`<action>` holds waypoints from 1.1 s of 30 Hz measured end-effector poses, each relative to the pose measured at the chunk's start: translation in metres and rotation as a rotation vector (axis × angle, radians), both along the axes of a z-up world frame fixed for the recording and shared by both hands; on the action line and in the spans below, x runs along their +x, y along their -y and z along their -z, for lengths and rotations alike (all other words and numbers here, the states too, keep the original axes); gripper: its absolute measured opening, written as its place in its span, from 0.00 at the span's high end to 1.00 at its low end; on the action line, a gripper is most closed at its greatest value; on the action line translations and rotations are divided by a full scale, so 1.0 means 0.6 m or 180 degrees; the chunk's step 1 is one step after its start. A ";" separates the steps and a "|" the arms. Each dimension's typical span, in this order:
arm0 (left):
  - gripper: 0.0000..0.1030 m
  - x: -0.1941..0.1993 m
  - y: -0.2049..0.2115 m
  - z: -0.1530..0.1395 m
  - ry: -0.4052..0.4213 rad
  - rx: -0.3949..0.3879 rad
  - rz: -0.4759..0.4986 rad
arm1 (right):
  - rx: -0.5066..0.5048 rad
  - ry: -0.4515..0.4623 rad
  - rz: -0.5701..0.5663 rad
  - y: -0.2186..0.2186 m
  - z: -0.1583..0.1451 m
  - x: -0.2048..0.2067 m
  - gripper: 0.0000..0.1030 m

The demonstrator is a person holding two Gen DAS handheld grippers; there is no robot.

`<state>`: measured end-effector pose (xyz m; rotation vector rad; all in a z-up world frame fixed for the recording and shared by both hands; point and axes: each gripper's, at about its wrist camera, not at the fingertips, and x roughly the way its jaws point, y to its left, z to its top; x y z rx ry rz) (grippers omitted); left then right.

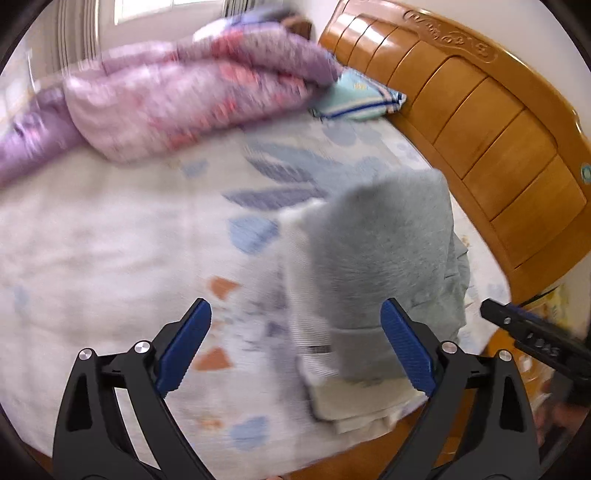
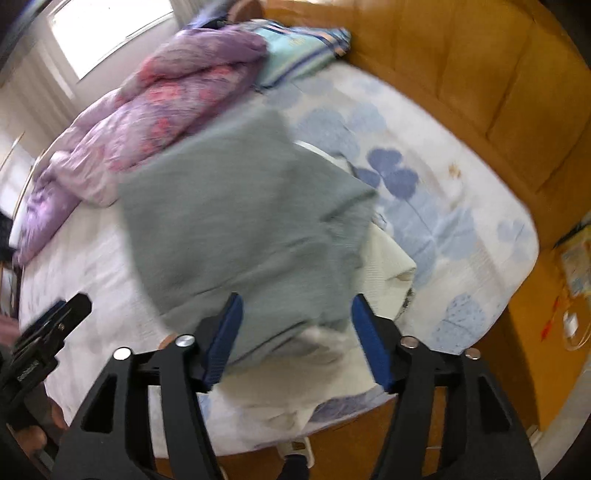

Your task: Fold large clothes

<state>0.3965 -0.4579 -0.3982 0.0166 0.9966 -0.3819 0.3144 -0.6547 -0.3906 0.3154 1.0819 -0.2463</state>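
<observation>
A folded grey garment point(image 1: 388, 251) lies on top of a folded white garment point(image 1: 351, 395) near the bed's front edge. In the right wrist view the grey garment point(image 2: 240, 214) fills the middle and the white one point(image 2: 384, 254) sticks out under it. My left gripper point(image 1: 295, 325) is open and empty above the bed, left of the pile. My right gripper point(image 2: 295, 317) is open and empty just over the grey garment's near edge. The right gripper also shows in the left wrist view point(image 1: 517, 325), and the left gripper in the right wrist view point(image 2: 55, 317).
The clothes lie on a white bed sheet with blue leaf prints point(image 1: 110, 240). A purple floral quilt point(image 1: 177, 92) is heaped at the far side. A light blue striped pillow point(image 1: 362, 99) rests by the wooden headboard point(image 1: 498, 122). A window point(image 2: 103, 33) is behind.
</observation>
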 end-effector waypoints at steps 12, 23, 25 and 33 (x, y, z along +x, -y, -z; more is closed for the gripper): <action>0.05 -0.169 -0.284 -0.249 0.0668 -0.0064 0.0048 | -0.0248 0.0546 -0.0211 -0.320 -0.234 -0.134 0.16; 0.05 -0.384 -0.562 -0.472 0.1201 0.0076 -0.0069 | -0.0338 0.0981 -0.0190 -0.576 -0.426 -0.335 0.09; 0.05 -0.409 -0.588 -0.497 0.1222 0.0099 -0.0105 | -0.0331 0.1019 -0.0250 -0.610 -0.454 -0.362 0.09; 0.05 -0.510 -0.639 -0.581 0.1300 0.0053 -0.0216 | -0.0500 0.1190 -0.0466 -0.683 -0.537 -0.436 0.08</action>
